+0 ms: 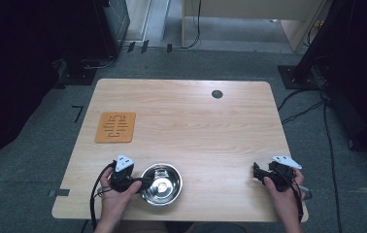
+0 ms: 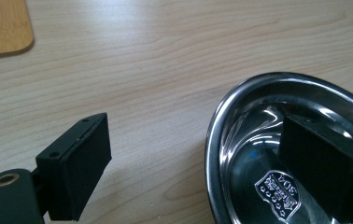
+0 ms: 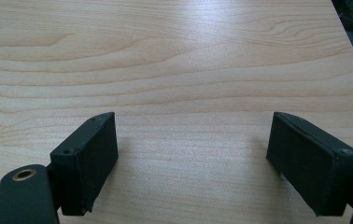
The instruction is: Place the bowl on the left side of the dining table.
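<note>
- High view: the left hand-held gripper (image 1: 140, 183) sat near the front edge of the wooden surface (image 1: 196, 126), gripped by the person's left hand (image 1: 115, 194), with its grey three-cornered plate on top.
- High view: a shiny steel bowl (image 1: 161, 184) stood upright directly beside that hand-held gripper, on its right, at the front of the surface; the black jaw tips met the bowl's left rim.
- High view: the right hand-held gripper (image 1: 258, 172) lay well apart from the bowl, near the front right corner, held by the right hand (image 1: 279, 188) and pointing left.
- High view: an orange slotted mat (image 1: 116, 127) lay flat toward the left of the surface, apart from the bowl; a dark round grommet (image 1: 217, 94) was noted near the far edge.
- Left gripper view: the left hand-held gripper (image 2: 202, 161) stood wide, straddling the bowl's (image 2: 249, 140) rim, one jaw outside over bare wood and the other inside the bowl above a stamped mark. No clamping was evident. A corner of the mat (image 2: 2, 28) showed at upper left.
- Right gripper view: the right hand-held gripper (image 3: 193, 156) stood wide, with bare wood between its jaws and nothing held.
</note>
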